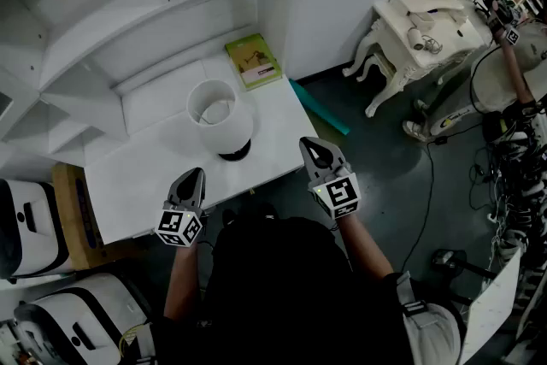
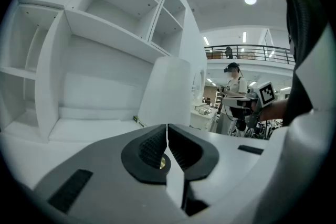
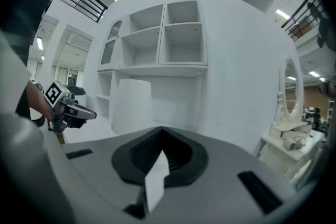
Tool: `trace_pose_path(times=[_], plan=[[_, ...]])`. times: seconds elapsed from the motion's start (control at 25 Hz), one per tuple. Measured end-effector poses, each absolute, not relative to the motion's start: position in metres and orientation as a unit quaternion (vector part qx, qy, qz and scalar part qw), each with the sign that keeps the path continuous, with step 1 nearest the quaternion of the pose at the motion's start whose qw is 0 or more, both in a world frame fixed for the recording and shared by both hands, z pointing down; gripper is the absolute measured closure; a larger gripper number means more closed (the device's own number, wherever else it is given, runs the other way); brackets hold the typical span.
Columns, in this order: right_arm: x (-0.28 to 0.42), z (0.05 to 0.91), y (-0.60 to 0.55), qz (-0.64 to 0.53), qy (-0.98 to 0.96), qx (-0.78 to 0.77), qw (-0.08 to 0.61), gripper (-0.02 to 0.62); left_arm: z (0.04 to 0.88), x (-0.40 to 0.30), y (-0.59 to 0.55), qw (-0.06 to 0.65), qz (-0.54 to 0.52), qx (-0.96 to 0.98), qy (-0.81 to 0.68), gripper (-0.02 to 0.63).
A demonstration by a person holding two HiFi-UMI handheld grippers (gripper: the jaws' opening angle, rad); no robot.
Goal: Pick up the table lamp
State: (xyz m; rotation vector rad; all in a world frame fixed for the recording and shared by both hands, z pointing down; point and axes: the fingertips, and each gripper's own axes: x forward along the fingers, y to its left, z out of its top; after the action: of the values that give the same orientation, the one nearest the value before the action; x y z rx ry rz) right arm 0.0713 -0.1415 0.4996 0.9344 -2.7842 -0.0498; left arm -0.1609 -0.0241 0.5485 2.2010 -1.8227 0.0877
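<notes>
The table lamp [image 1: 219, 117], with a white shade and a dark round base, stands upright on the white desk [image 1: 154, 175]. My left gripper [image 1: 195, 176] hovers over the desk's near edge, short of the lamp and to its left, shut with nothing in it. My right gripper [image 1: 309, 146] is off the desk's right edge, level with the lamp's base, jaws together and empty. In the left gripper view the shade [image 2: 169, 93] rises just beyond the shut gripper [image 2: 167, 136], and the right gripper [image 2: 262, 97] shows far right. In the right gripper view the shade [image 3: 131, 105] stands ahead left of the gripper [image 3: 160, 134].
A green book [image 1: 254, 60] lies at the desk's back corner. White shelving [image 1: 128, 4] rises behind the desk. A teal strip [image 1: 320, 108] lies on the dark floor. A white dresser [image 1: 423, 26] stands at the right, near cables and a person. White cases [image 1: 34, 226] sit at lower left.
</notes>
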Motion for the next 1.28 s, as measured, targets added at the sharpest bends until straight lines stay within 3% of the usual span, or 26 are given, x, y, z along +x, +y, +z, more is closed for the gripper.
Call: trace_pose_path(times=[1.28], plan=[[0.057,0.491,-0.139,-0.036,-0.934,0.335,0.114,0.588,0.580,-0.169,-0.046,0.159,0.042,0.786,-0.597,0.592]])
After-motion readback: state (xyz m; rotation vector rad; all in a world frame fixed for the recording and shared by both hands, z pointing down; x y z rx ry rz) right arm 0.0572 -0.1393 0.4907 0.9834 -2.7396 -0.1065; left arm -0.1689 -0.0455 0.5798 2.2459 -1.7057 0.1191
